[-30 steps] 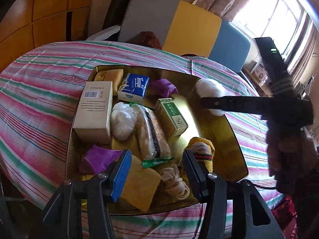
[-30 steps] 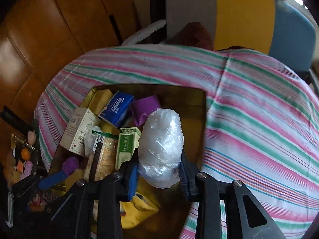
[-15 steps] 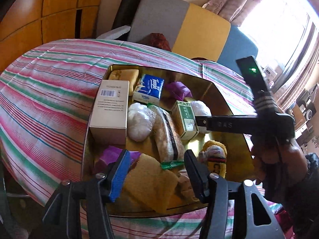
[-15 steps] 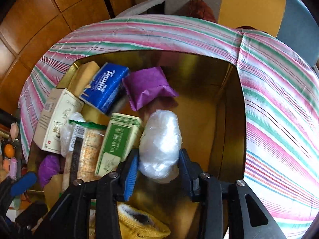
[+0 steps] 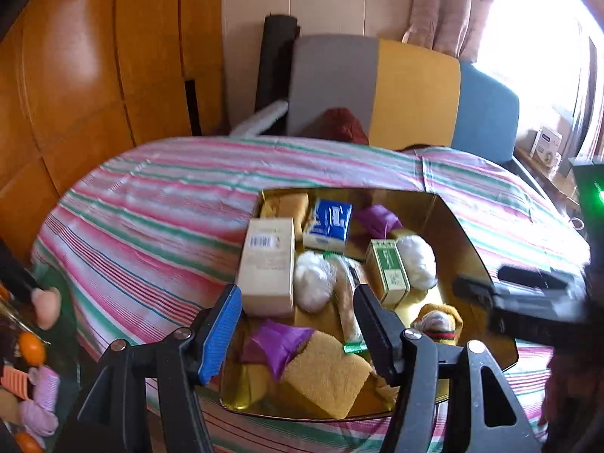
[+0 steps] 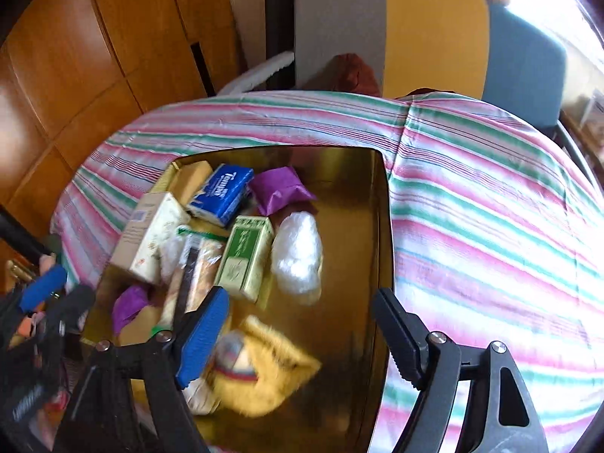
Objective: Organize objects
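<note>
My right gripper (image 6: 298, 339) has just been opening and no longer holds the white plastic-wrapped bundle (image 6: 298, 255), which now lies in the gold tray (image 6: 362, 226) beside the green box (image 6: 245, 260), long axis pointing away from me. My left gripper (image 5: 296, 330) has also been opening and holds nothing.

left hand-held gripper (image 5: 298, 330): just opening, empty | right hand-held gripper (image 6: 302, 334): just opening, empty

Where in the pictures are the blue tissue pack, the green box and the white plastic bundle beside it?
blue tissue pack (image 6: 222, 193): right wrist view, on its printed top face.
green box (image 6: 244, 255): right wrist view, middle of its green top face.
white plastic bundle (image 6: 298, 253): right wrist view, centre of the crinkled wrap.
</note>
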Demonstrator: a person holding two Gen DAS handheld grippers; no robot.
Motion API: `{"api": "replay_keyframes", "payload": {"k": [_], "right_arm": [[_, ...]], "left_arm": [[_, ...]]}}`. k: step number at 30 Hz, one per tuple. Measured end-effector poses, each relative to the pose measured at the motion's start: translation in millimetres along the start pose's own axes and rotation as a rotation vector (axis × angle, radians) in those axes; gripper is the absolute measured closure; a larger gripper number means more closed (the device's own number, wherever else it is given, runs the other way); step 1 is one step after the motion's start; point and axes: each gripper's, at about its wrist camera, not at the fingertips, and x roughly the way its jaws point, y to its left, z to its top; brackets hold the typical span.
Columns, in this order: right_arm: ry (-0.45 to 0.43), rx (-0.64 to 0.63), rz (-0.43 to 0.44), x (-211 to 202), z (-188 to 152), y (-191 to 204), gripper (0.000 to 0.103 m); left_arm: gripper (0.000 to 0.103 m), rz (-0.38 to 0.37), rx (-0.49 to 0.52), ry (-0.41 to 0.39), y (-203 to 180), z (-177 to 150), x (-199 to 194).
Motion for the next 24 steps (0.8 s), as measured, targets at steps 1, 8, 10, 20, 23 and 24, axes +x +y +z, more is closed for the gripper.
{"api": "replay_keyframes", "payload": {"k": [1, 8, 10, 20, 23, 24], "right_arm": [[-0.01, 0.003, 0.001, -5, -5, 1, 0.022], [-0.129, 0.022, -0.075, -38, -38, 7, 0.014], [-0.14, 0.021, -0.08, -40, -43, 9, 0.014], [-0.124, 0.02, -0.054, -35, -48, 12, 0.014], [-0.117, 0.014, -0.054, -31, -48, 16, 0.014], [-0.114, 0.011, -0.053, -30, -48, 17, 0.014]], "left_arm": [[0.041, 0.004, 0.004, -0.014, -1, 1, -4], [0.029, 0.0, 0.011, -0.042, -10, 4, -22], [0.029, -0.005, 0.018, -0.047, -14, 3, -26], [0.029, 0.049, 0.029, -0.044, -18, -6, -26], [0.036, 0.061, 0.032, -0.076, -18, -7, -28], [0.036, 0.056, 0.029, -0.078, -17, -7, -29]]}}
